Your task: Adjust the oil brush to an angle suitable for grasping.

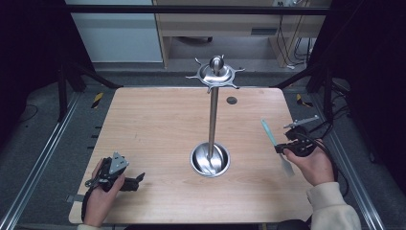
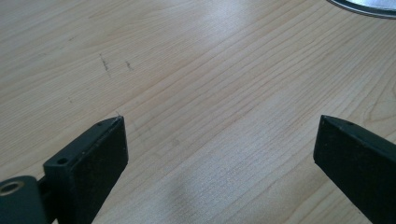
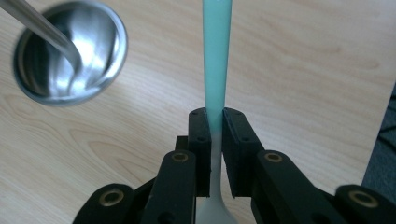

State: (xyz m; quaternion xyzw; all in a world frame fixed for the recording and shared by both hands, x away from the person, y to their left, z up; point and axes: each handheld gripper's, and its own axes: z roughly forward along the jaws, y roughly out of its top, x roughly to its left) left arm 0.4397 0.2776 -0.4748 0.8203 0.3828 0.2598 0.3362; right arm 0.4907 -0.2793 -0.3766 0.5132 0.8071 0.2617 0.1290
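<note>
A tall steel stand [image 1: 213, 115] rises from a round steel bowl base [image 1: 194, 160] at the table's middle, with a ring of hooks [image 1: 216, 74] at its top. My right gripper [image 1: 282, 149] hangs at the right side of the table, shut on a utensil [image 1: 270, 134] with a teal handle and a pale end. In the right gripper view the jaws [image 3: 215, 122] clamp the utensil [image 3: 216, 56] where teal turns pale, with the bowl's rim [image 3: 122, 42] at upper left. My left gripper [image 1: 136, 181] rests low at the front left, and its jaws [image 2: 222, 122] stand wide apart over bare wood.
The wooden table [image 1: 153, 124] has a small dark round spot [image 1: 231, 100] behind the stand. Black frame bars and floor rails run along both sides. The bowl's edge [image 2: 364, 7] sits at the top right of the left gripper view.
</note>
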